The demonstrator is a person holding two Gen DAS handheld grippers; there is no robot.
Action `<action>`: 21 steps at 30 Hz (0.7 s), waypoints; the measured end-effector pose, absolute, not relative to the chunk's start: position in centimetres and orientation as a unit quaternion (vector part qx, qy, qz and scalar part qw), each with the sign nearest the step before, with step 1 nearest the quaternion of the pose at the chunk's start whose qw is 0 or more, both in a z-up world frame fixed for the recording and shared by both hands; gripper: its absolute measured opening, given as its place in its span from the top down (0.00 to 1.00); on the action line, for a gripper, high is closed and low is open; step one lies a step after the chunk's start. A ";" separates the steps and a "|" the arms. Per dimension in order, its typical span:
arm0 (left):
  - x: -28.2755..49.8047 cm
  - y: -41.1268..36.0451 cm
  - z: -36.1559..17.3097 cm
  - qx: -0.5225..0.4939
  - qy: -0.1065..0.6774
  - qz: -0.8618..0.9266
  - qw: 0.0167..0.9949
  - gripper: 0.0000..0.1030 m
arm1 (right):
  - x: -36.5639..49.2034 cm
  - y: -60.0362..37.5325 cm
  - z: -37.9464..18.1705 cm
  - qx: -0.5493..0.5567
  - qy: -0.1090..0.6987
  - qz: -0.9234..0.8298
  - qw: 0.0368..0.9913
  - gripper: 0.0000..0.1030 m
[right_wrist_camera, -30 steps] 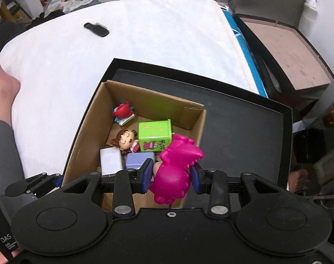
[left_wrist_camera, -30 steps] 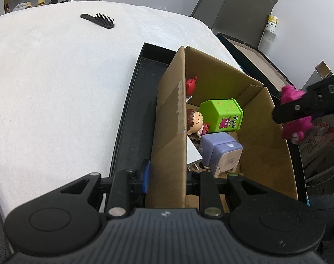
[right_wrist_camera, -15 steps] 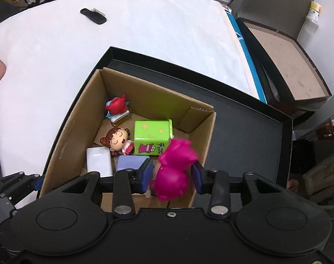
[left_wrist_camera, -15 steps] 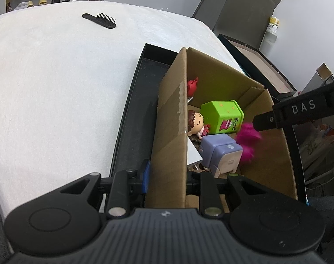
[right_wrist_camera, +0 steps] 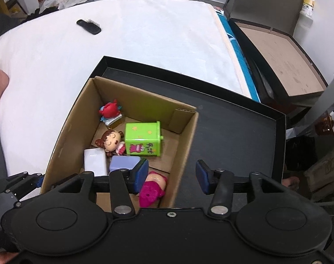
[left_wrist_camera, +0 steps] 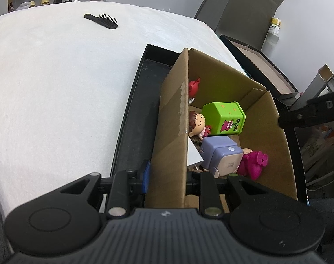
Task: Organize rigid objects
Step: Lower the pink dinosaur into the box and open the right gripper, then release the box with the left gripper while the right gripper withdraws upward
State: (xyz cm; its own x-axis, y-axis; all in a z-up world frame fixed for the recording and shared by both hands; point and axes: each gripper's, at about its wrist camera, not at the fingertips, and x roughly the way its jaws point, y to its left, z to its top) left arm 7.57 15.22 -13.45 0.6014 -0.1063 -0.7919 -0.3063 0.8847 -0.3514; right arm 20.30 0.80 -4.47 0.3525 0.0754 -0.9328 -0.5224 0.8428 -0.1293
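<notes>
A second ago the pink toy figure [right_wrist_camera: 152, 189] hung pinched in the right tool [right_wrist_camera: 170, 178] above the cardboard box [right_wrist_camera: 79, 114]; now it lies on the box floor near the corner closest to me, just beside the lilac block [left_wrist_camera: 222, 154], and the right tool's jaws have just been opening, standing apart with nothing between them. The left tool [left_wrist_camera: 167, 176] is clamped on the near wall of the box, one finger outside and one inside, steadying it where it sits in the black tray [right_wrist_camera: 233, 132]. Inside the box I can also see a green cube [right_wrist_camera: 142, 138], a small doll [right_wrist_camera: 109, 142], a red figure [right_wrist_camera: 109, 110] and a white block [right_wrist_camera: 94, 162]. So the drop-off step looks finished. One item remains out on the white surface [right_wrist_camera: 156, 33]: a black hairbrush [right_wrist_camera: 89, 26], well apart from the box at the far side. The next move, I reckon, calls for lifting the right tool clear of the box rim, reaching across to the brush, and closing on its handle while the left tool holds the box.
</notes>
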 end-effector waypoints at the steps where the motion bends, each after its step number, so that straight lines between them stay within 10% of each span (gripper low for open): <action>1: 7.6 15.1 -13.4 -0.231 0.443 0.059 0.864 0.77 | 20.4 0.4 -4.3 -0.205 0.538 0.188 0.796 0.53; 21: 7.7 15.0 -10.7 -0.231 0.470 0.087 0.847 0.77 | 20.7 -11.3 -4.1 -0.091 0.571 0.153 0.801 0.44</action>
